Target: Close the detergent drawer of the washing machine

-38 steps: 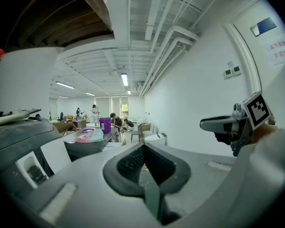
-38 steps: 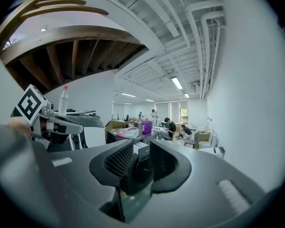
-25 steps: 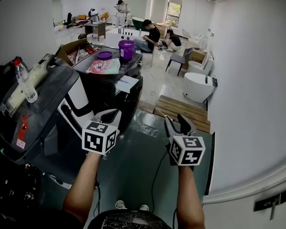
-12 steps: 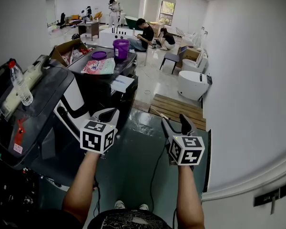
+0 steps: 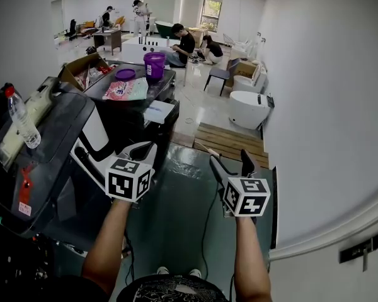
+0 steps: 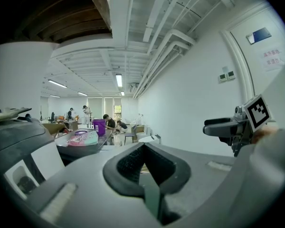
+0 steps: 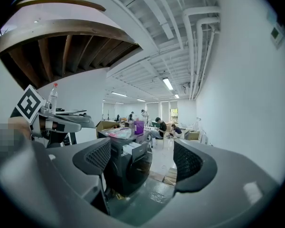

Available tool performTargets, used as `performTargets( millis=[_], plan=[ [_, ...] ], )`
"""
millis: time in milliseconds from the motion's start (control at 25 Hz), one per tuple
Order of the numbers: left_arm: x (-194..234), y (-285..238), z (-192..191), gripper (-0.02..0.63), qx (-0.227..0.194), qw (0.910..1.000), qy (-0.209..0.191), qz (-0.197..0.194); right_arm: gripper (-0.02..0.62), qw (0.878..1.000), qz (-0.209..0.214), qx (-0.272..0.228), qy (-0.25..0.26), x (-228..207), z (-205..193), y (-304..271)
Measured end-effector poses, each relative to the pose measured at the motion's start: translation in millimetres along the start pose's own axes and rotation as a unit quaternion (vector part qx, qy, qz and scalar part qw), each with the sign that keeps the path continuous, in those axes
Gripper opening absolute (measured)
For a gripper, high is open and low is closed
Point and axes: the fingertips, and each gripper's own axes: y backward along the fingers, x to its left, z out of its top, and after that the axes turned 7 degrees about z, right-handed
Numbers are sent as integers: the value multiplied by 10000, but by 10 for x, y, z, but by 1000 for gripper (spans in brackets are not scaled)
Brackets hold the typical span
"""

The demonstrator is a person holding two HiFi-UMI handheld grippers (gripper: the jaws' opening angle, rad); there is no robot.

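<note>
Two tools over roomy floor (image 5: 183,197) beside washing machine (image 5: 145,128): left tool (image 5: 143,150) pinched together, right tool (image 5: 230,160) just widening, empty.

White detergent drawer (image 5: 160,112), open, dark washing machine (image 5: 152,138)

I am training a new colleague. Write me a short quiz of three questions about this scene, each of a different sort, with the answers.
1. What stands on top of the farther washing machine? A: a purple bucket; B: a kettle; C: a shoe.
2. True or false: the detergent drawer is pushed fully in.
3. Which gripper has its fingers together, with nothing between them?
Key: 1 A. 2 False: it sticks out. 3 The left gripper. The right gripper has just been opening its fingers, empty.
</note>
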Motion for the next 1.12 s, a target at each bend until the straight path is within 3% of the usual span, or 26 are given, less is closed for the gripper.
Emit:
performTargets(
  millis=[640,1120],
  plan=[
    [324,-153,-40,0,-35,9999,26,-135,428,9998,-182,-1,-1,124,-11,-248],
    [558,-744,-56,0,-19,9999,62,130,428,9999,142,-17,25,-152,-65,-954]
  ],
)
